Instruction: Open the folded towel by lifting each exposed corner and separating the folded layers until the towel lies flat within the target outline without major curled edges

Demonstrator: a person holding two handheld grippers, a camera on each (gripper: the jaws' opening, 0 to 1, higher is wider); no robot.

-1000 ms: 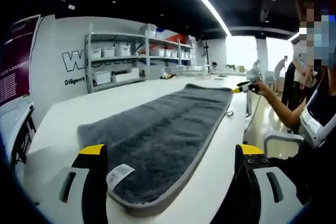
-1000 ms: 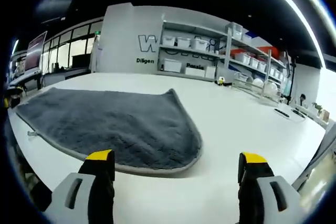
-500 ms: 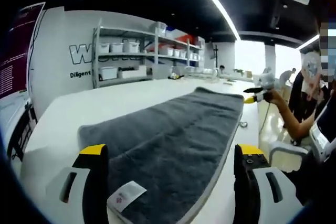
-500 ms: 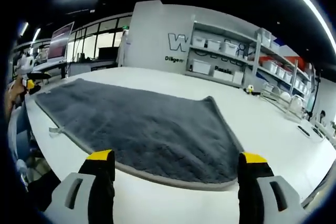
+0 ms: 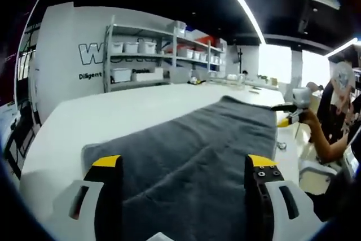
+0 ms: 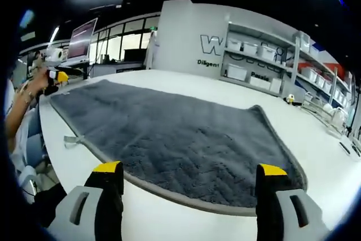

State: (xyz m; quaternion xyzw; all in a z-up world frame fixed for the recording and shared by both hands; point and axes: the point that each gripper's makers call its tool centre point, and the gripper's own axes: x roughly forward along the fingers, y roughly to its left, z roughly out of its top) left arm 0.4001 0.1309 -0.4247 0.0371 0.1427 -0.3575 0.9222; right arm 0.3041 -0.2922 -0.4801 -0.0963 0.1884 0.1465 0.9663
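Running lengthwise between tools, towel (image 5: 192,150)

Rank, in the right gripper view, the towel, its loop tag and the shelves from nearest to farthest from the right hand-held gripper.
1. Towel: its near hem lies just ahead of the right hand-held gripper.
2. Loop tag: at the left hem, a bit farther.
3. Shelves: against the far wall, right of centre.
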